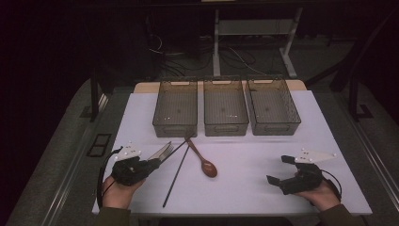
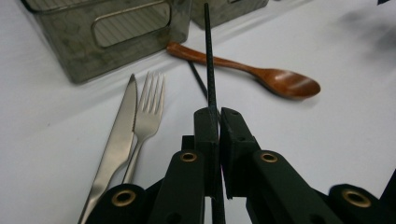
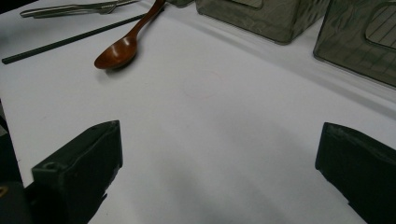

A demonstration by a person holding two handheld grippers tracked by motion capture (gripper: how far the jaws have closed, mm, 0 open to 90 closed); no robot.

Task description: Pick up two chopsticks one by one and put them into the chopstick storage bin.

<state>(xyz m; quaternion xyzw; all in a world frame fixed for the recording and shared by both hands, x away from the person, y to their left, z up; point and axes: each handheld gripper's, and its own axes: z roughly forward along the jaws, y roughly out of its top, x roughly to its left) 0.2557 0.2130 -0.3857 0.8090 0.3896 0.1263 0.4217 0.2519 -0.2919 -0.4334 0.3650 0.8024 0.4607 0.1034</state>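
My left gripper [image 1: 156,162] [image 2: 219,115] is at the table's front left, shut on a thin black chopstick [image 2: 208,60] [image 1: 175,148] that sticks out ahead of the jaws toward the bins. A second black chopstick [image 1: 175,178] [image 3: 70,40] lies flat on the white table [image 1: 244,188]. A metal knife [image 2: 119,140] and fork [image 2: 148,109] lie side by side just left of the jaws. A brown wooden spoon [image 1: 205,165] [image 2: 275,80] [image 3: 122,49] rests right of the chopsticks. My right gripper [image 1: 280,169] [image 3: 222,137] hovers open over bare table at the front right, with nothing between its jaws.
Three translucent grey bins [image 1: 175,108] [image 1: 225,107] [image 1: 273,106] stand in a row at the back of the table. The nearest bin's handle wall [image 2: 107,32] rises just beyond the knife and fork. Bin corners [image 3: 261,14] [image 3: 364,39] sit ahead of the right gripper.
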